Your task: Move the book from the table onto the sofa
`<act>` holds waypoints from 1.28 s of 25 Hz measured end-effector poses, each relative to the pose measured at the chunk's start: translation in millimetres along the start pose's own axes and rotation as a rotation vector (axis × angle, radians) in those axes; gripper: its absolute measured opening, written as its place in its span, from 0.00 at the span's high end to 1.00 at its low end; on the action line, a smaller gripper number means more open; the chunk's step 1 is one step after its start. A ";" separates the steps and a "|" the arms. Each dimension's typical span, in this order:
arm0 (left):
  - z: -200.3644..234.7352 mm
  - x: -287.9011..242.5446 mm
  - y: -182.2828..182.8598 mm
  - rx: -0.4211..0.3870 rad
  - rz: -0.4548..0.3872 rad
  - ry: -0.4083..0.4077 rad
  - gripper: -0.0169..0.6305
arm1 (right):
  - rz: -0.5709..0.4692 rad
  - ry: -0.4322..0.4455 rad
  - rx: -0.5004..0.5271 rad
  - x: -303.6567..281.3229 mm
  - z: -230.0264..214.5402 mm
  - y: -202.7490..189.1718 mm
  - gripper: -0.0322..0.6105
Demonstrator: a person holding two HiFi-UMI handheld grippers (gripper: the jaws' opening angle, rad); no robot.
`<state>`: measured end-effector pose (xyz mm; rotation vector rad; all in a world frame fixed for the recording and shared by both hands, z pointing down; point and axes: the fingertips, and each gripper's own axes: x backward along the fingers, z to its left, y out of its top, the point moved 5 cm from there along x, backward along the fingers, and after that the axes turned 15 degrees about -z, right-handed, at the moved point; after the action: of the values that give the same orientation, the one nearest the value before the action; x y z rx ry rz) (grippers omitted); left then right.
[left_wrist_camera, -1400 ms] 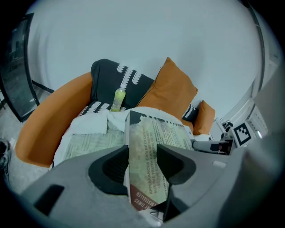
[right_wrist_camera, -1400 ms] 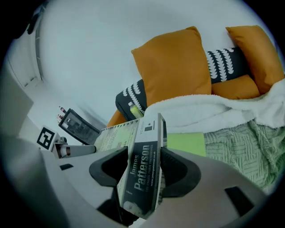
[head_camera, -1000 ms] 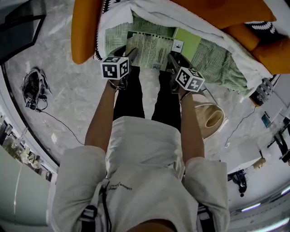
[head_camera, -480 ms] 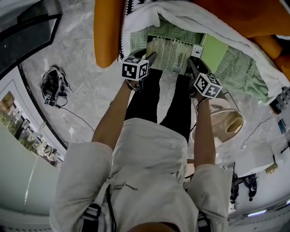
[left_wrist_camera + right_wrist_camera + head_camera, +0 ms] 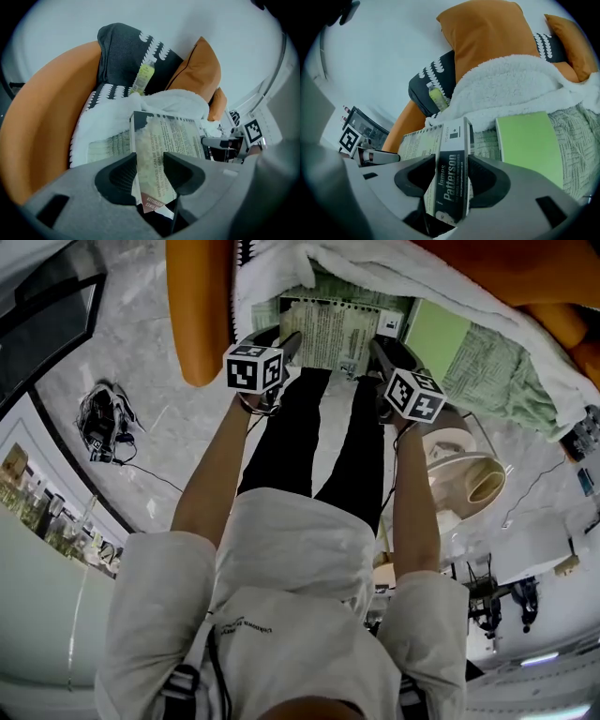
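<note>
Your left tool [image 5: 292,340] — jaws just closing in — and right tool [image 5: 376,346] each clamp one side of the book [image 5: 329,328], over the sofa [image 5: 197,306] front edge.

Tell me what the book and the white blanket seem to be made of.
The book: paper, with a printed, probably smooth cover; print and a thin spine show. The white blanket: likely fleece, matte; its surface looks fluffy and curly.

left gripper [image 5: 289,345] just tightened on book [image 5: 333,329] | right gripper [image 5: 377,351] holding | over sofa [image 5: 199,306]
</note>
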<state>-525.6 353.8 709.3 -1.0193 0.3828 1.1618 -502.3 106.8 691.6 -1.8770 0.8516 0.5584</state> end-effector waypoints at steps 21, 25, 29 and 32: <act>45.6 -56.1 -4.1 -0.023 0.086 0.005 0.70 | 0.065 -0.024 -0.008 -65.9 -21.9 -19.6 0.62; 48.0 -65.3 -5.3 -0.029 0.096 0.000 0.70 | 0.066 -0.033 -0.017 -69.2 -27.6 -22.9 0.62; 49.5 -69.9 -5.5 -0.035 0.111 -0.003 0.70 | 0.067 -0.045 -0.024 -70.6 -29.6 -25.8 0.62; 51.5 -71.1 -4.8 -0.042 0.118 -0.002 0.70 | 0.073 -0.046 -0.026 -73.2 -29.6 -26.8 0.62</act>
<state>-561.8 355.1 789.4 -1.0426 0.4227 1.2808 -529.2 111.1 770.5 -1.8559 0.8887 0.6580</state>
